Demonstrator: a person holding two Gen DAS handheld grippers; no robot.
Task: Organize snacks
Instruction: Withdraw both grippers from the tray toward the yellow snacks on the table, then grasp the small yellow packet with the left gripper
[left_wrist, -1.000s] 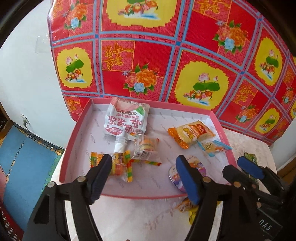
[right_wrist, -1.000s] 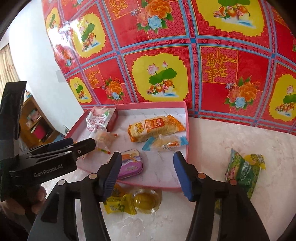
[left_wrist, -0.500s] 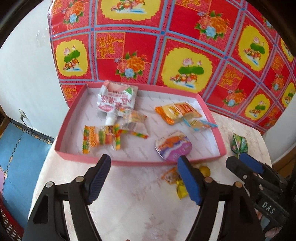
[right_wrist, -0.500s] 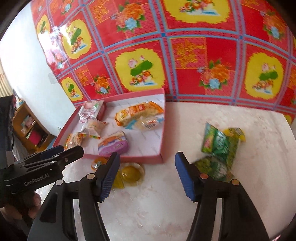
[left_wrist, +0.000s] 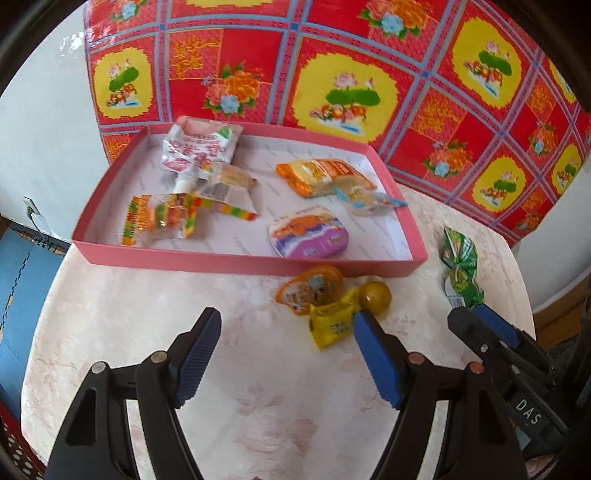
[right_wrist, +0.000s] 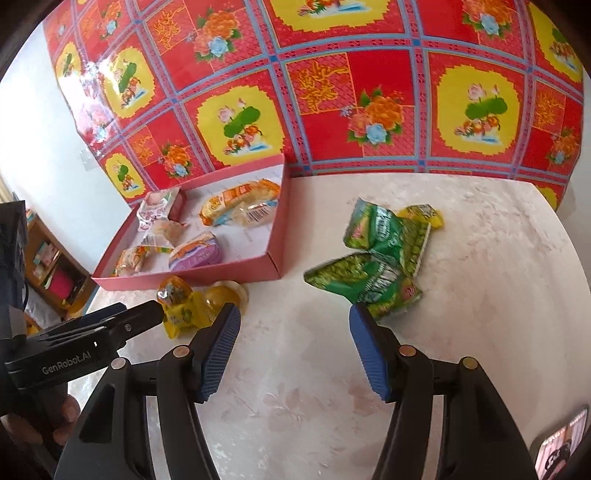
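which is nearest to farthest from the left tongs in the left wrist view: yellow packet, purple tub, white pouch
From the left tongs, which stand open with nothing between them:
1. Yellow packet, on the table just ahead, by the right-hand finger.
2. Purple tub, inside the pink tray, near its front wall.
3. White pouch, at the tray's back left corner.

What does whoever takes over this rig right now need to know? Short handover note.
Left gripper: open, empty, over the table.
Right gripper: open, empty.
Done: white pouch, orange packet, purple cup and several candies lie in the pink tray.
Left: yellow packet, jelly cups in front of the tray, green bags and a small yellow packet to its right.
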